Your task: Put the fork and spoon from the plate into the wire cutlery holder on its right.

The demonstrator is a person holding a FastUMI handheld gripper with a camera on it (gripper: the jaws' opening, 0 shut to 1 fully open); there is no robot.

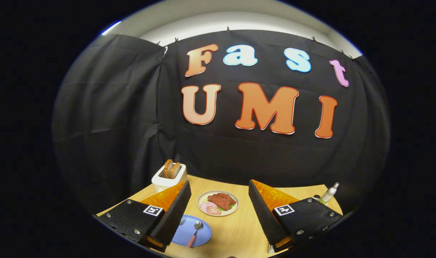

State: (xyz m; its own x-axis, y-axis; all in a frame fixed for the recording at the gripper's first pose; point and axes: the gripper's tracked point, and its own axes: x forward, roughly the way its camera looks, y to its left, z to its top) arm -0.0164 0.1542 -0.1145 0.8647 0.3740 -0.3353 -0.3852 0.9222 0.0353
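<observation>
Down on the blue plate (pixel 200 237) lies the spoon (pixel 195 229), its bowl pointing away and its pink handle coming back. The fork (pixel 182 221) peeks out beside the left finger. The gripper (pixel 218 215) hangs above the wooden tabletop (pixel 236 229), fingers wide apart, holding nothing. A toaster (pixel 169 176) stands by the black cloth wall.

- Staged recording booth dressed as a breakfast table, not a real kitchen.
- Black cloth wall (pixel 107 118) pinned up along its top edge, from 9 o'clock round to 3 o'clock, pale wall above it.
- Light wooden tabletop (pixel 236 229) at 6 o'clock.
- White toaster (pixel 169 176) holding bread slices at 7 o'clock.
- Plate of meat (pixel 218 202) centred, blue plate (pixel 191 234) nearer, beside the left finger.
- Bottle (pixel 328 193) at 4 o'clock.
</observation>
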